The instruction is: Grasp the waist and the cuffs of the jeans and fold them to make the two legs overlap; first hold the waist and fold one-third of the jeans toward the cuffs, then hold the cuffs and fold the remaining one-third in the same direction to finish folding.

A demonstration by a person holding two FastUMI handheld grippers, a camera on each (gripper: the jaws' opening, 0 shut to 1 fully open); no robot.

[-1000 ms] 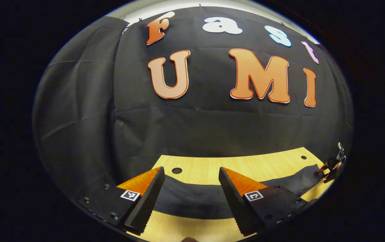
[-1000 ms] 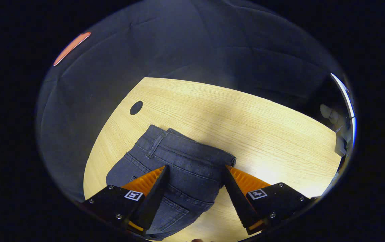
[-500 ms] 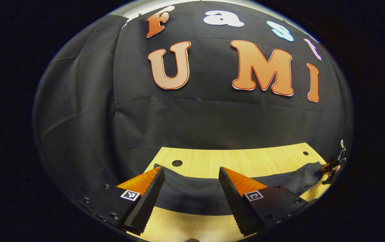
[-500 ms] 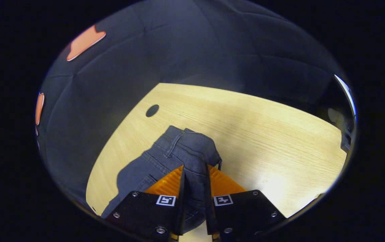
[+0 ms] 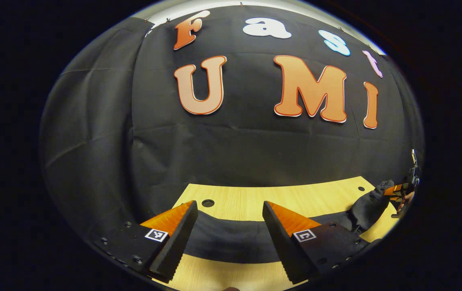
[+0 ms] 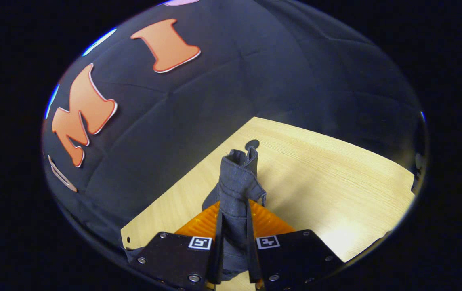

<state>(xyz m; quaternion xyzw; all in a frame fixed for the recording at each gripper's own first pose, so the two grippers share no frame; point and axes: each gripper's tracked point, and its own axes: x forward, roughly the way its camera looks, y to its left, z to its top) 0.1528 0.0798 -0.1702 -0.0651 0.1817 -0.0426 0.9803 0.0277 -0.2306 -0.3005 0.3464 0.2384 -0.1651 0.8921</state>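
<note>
jeans (image 6: 237, 190): dark grey-blue denim, stitched seams, a thick waistband with a belt loop. in the right gripper view the waist end is standing up in a narrow bunched column, rising clear of the bench toward 12 o'clock. in the left gripper view the same garment (image 5: 231, 238) is lying as a long flat dark band across the bench, running from between the fingers out toward 3 o'clock, where it is lifting into a dark bunch.

right claw (image 6: 234, 242): two ribbed wedge-shaped fingers are pressing together on the denim waist, cloth sandwiched between them. in the left gripper view this claw (image 5: 396, 193) is showing small at 3 o'clock, gripping the raised end of the band.

left claw (image 5: 230, 228): its fingers, with saw-toothed inner edges, are standing well apart, low over the band of denim; whether they are touching it cannot be told.

bench (image 6: 328, 178): pale wood-grain top, smooth, with round cable holes; one hole (image 6: 252, 144) is sitting just behind the lifted waistband, another (image 5: 208, 203) is showing at the far edge near the left claw.

wall (image 5: 231, 145): creased black cloth is hanging behind the bench.
</note>
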